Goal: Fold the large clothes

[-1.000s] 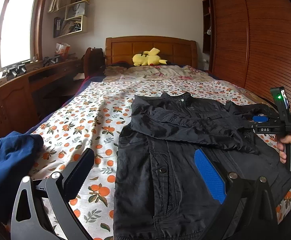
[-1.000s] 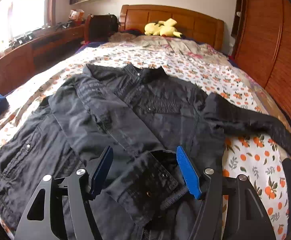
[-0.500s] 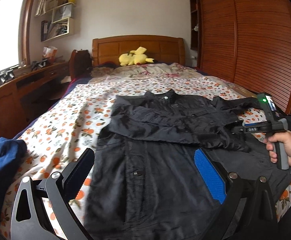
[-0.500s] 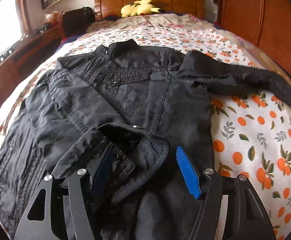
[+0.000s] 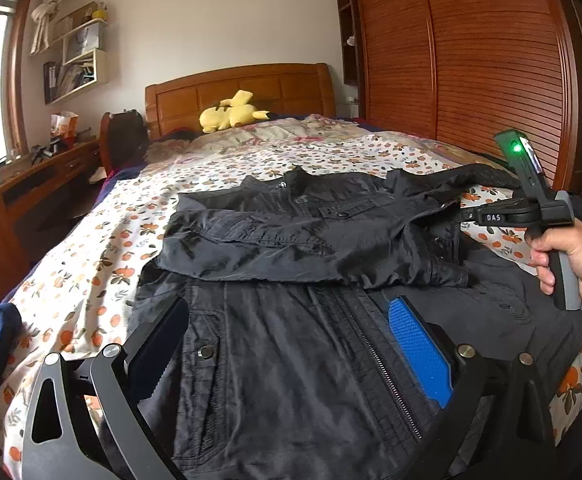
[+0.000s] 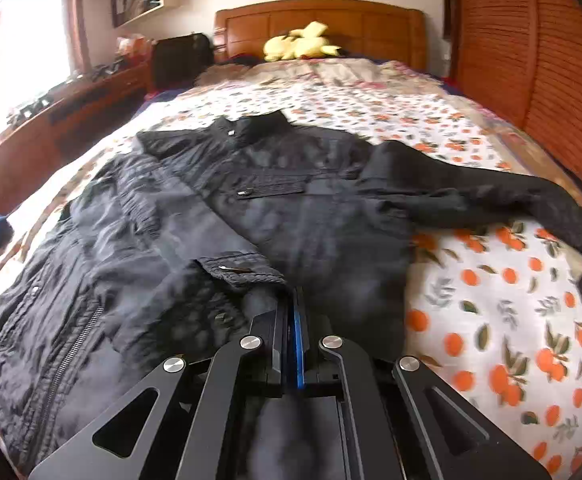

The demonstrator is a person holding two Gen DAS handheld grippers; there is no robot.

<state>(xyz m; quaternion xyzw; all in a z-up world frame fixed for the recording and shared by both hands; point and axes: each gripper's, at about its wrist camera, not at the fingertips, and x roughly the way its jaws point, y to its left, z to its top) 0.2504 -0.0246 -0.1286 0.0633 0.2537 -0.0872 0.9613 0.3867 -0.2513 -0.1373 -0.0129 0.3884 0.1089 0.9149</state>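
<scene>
With the black jacket (image 5: 291, 280) spread on the bed (image 5: 219, 168), our right gripper (image 6: 293, 304) pinched shut on the folded sleeve cuff (image 6: 243, 270), and our left gripper (image 5: 287, 344) hovering wide open and empty, we should lay that sleeve flat across the chest without dragging the body.

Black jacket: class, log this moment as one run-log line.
black jacket flat on bed | left sleeve folded across | right gripper shut, grip unclear | left gripper open

Jacket (image 6: 219, 240) hem cut off at bottom edge; shelf (image 5: 73, 62) contents too small to tell
</scene>
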